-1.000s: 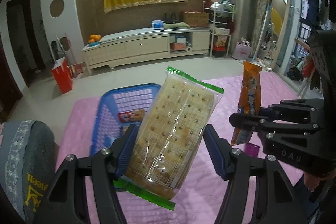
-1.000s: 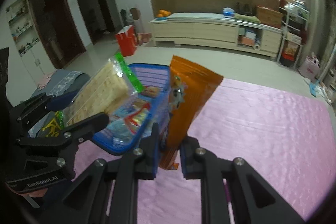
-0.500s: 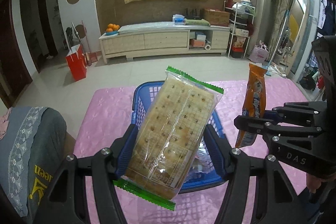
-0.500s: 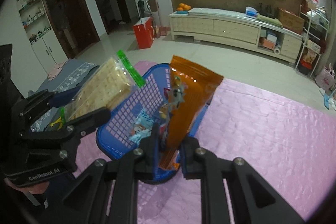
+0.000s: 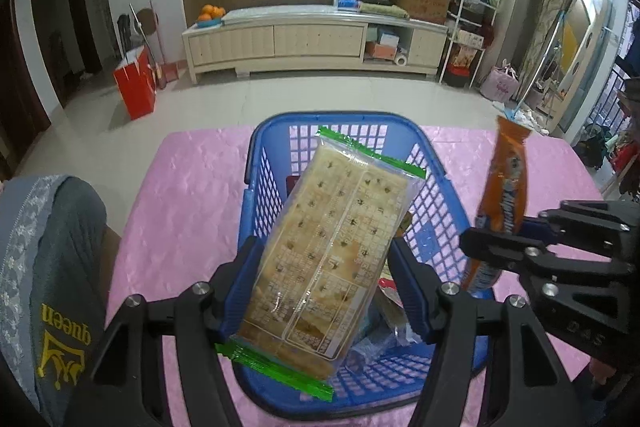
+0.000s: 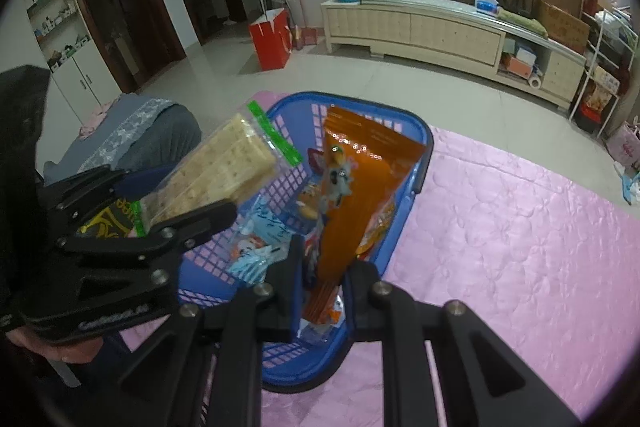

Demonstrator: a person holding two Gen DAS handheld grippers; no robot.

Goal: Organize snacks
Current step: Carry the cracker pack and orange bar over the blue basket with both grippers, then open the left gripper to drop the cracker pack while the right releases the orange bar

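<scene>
Two wrist fisheyes, both tilted down over one blue basket (image 5: pixel 256 183)

The left view looks from close above the basket's near rim toward the TV cabinet (image 5: pixel 316 43); the right view sits further right, angled leftward. Both share the basket (image 6: pixel 424 155), pink tablecloth (image 5: pixel 188 187) and cabinet.

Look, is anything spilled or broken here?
No, nothing stands out. The left gripper holds the cracker pack and the right gripper holds the orange snack bag, both whole, above the blue basket of snacks.
</scene>
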